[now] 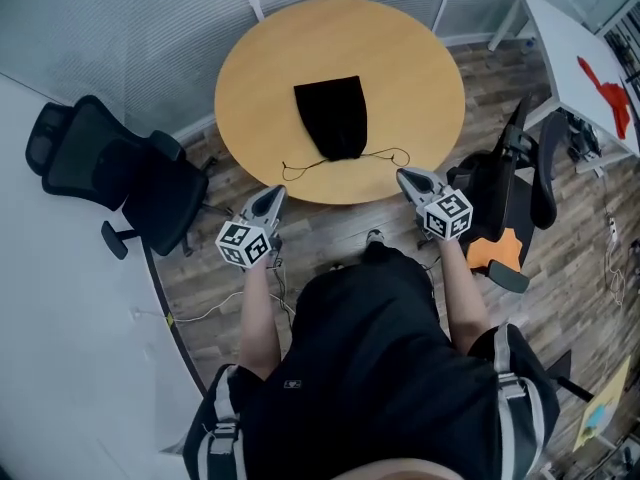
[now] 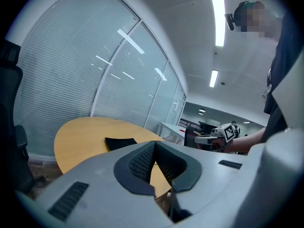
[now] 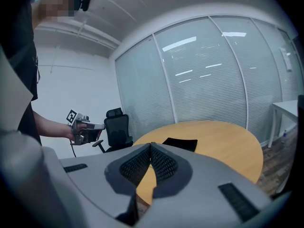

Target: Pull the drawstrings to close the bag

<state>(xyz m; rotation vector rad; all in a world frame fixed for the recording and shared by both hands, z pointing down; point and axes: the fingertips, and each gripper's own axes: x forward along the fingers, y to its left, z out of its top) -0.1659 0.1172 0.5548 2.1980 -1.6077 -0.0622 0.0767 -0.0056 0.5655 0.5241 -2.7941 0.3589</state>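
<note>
A black drawstring bag [image 1: 332,116] lies flat on the round wooden table [image 1: 250,68], its gathered mouth toward me. Its thin cord [image 1: 295,171] trails out to both sides near the table's front edge. My left gripper [image 1: 278,190] hovers off the near edge, left of the cord's left loop, jaws shut and empty. My right gripper [image 1: 403,175] is shut and empty just right of the right loop. In the left gripper view the closed gripper [image 2: 154,144] points over the table toward the bag [image 2: 119,142]. The right gripper [image 3: 151,145] also faces the bag [image 3: 180,144].
A black office chair [image 1: 110,173] stands left of the table. Another chair [image 1: 515,203] with an orange part is on the right. A white desk [image 1: 580,68] with a red item sits at the far right. A cable runs across the wooden floor [image 1: 200,313].
</note>
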